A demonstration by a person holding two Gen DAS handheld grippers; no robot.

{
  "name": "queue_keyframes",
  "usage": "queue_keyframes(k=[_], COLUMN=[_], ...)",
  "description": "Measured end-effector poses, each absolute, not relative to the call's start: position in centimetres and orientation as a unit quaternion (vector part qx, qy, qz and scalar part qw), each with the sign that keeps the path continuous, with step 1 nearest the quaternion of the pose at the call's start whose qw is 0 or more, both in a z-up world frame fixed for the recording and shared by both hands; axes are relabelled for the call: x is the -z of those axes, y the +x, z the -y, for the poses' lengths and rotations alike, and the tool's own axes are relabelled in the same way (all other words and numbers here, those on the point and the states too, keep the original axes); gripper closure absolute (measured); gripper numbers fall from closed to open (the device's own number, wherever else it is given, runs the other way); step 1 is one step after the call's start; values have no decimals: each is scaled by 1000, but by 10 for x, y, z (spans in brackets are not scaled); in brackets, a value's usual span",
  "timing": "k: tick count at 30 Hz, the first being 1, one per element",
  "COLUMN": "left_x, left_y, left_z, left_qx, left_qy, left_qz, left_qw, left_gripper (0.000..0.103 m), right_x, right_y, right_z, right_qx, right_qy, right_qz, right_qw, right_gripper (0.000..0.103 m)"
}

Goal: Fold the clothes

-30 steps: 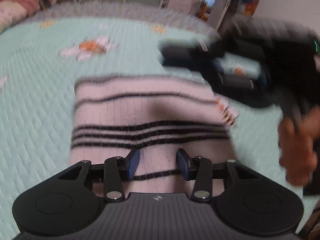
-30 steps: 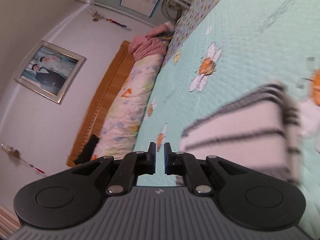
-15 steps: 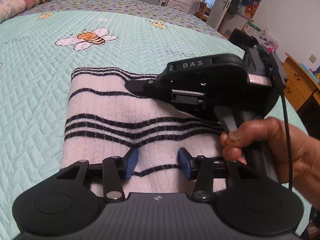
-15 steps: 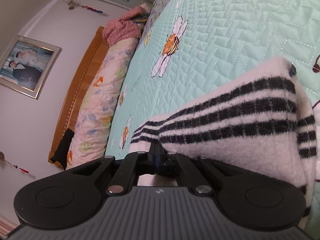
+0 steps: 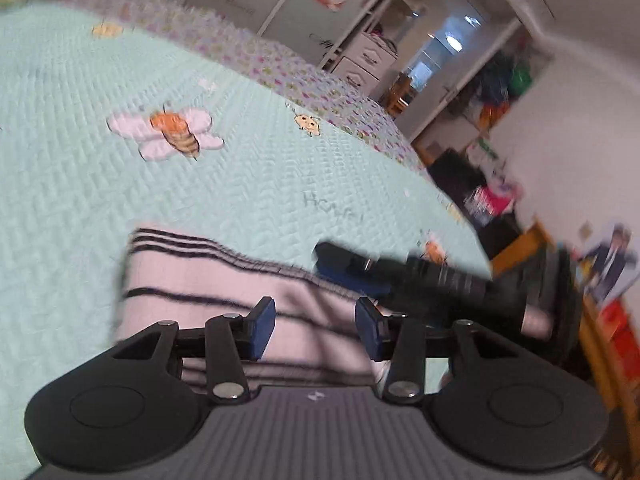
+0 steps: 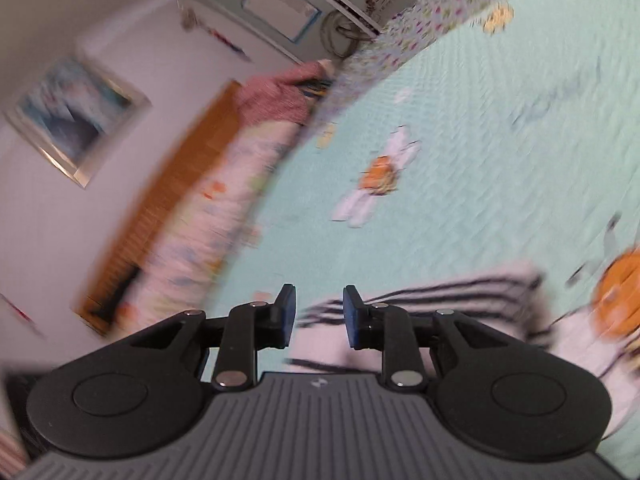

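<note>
A folded white garment with black stripes [image 5: 208, 280] lies on the mint quilted bedspread [image 5: 120, 184]. My left gripper [image 5: 315, 326] hovers open above the garment's near part, nothing between its blue pads. In the right wrist view the same striped garment [image 6: 460, 300] sits low and to the right. My right gripper [image 6: 319, 316] is above its left end, its jaws opening, with nothing pinched between them. The right gripper's dark body [image 5: 420, 276] also shows in the left wrist view, over the garment's right edge. Both views are blurred.
A bee print [image 5: 172, 132] marks the bedspread beyond the garment. Pillows [image 6: 224, 208] and a wooden headboard [image 6: 168, 216] line the bed's left side in the right wrist view. Drawers [image 5: 364, 60], a doorway and clutter stand past the bed's far right edge.
The right gripper was shut on the garment's edge half a second ago; it has let go and lifted off. The left gripper rose and rolled, staying open.
</note>
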State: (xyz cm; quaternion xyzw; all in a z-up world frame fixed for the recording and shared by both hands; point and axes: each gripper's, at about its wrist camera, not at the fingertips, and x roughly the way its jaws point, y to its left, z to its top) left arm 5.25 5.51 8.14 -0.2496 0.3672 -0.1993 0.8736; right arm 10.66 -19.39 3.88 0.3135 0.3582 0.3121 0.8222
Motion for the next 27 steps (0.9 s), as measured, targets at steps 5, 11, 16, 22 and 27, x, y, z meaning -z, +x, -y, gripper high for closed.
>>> queue_keyframes(k=[5, 11, 16, 22, 27], left_x=[-25, -18, -19, -55, -80], left_y=[82, 77, 80, 82, 101], left_z=[-51, -41, -40, -51, -44], left_qx=[157, 165, 166, 174, 183], left_qy=[-262, -204, -180, -204, -202], left_qz=[-444, -431, -427, -431, -391], left_qw=[843, 863, 870, 862, 879], left_gripper=[93, 93, 93, 92, 90], right_x=[-4, 19, 27, -17, -53], right_y=[115, 105, 101, 91, 79], right_z=[188, 187, 193, 202, 202], right_qx=[-298, -319, -317, -303, -291], right_qy=[227, 220, 248, 259, 168], right_qz=[-402, -357, -345, -347, -314], right_qw=[835, 850, 848, 849, 888], right_gripper=[103, 103, 103, 96, 96])
